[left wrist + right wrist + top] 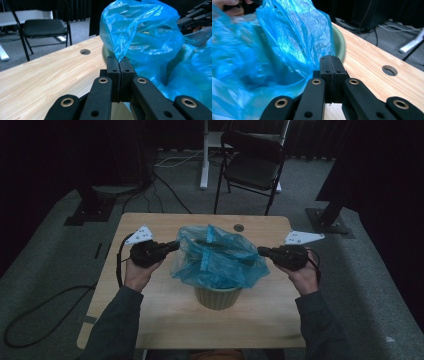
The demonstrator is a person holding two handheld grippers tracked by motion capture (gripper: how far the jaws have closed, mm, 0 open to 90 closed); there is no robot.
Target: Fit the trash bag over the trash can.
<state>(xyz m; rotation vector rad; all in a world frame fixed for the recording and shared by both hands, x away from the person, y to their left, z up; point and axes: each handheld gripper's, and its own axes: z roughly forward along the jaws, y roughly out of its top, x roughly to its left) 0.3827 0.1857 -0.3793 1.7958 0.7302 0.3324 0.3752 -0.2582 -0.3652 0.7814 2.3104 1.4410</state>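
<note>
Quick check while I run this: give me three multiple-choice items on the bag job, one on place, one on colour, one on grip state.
1. The bin stands:
A on the table
B on the chair
C on the floor
2. The bag is:
A black
B blue
C white
3. The left tongs are:
A wide open
B shut on nothing
C shut on the bag

Key: 1 A, wood shows all around its base; 2 B, translucent blue film; 3 C, the film's tip is pinched between the jaws, as at the right tongs.

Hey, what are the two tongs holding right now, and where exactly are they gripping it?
Both hold the blue plastic bag lining the green bin. The left tongs pinch its edge on one side; the right tongs pinch the opposite edge.
</note>
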